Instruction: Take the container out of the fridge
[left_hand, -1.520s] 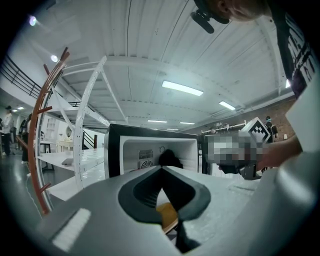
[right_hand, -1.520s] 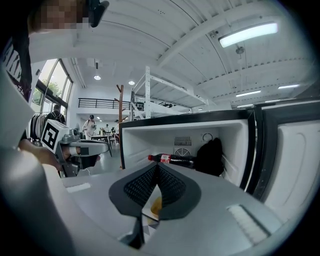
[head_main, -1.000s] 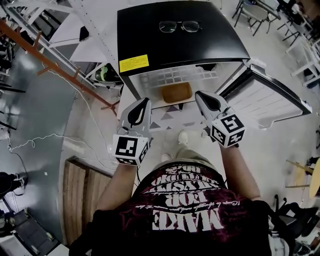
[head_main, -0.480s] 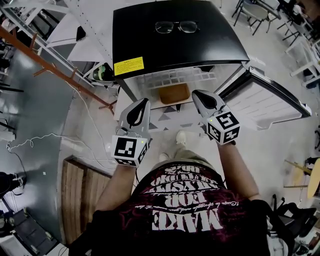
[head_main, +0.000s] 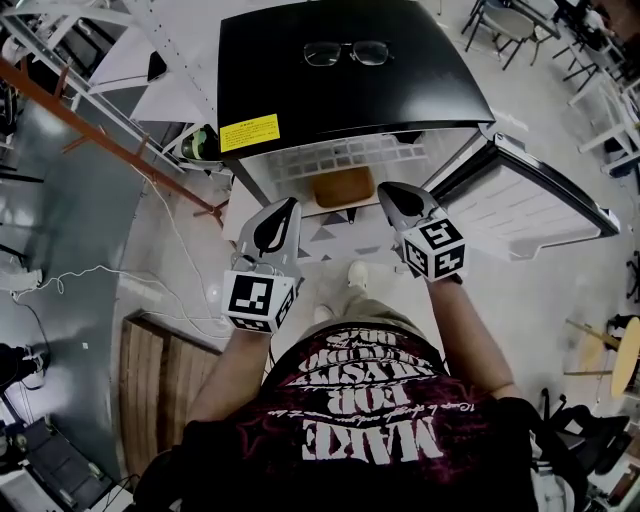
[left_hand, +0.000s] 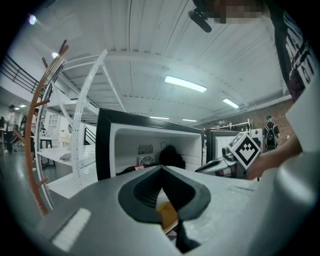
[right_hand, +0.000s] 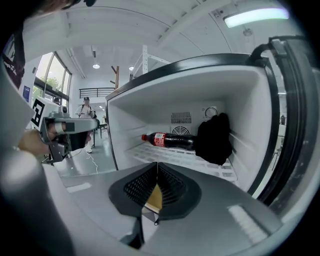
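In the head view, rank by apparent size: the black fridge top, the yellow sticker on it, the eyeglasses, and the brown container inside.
1. Black fridge top, by far the largest.
2. Brown container and dark-framed eyeglasses: too alike to rank, and the container sits farther from the camera.
3. Yellow rectangular sticker, smallest.

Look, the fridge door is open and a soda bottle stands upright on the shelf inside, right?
Not quite. The fridge door is open, but the soda bottle lies on its side on the shelf inside, not upright. The right gripper view shows it.
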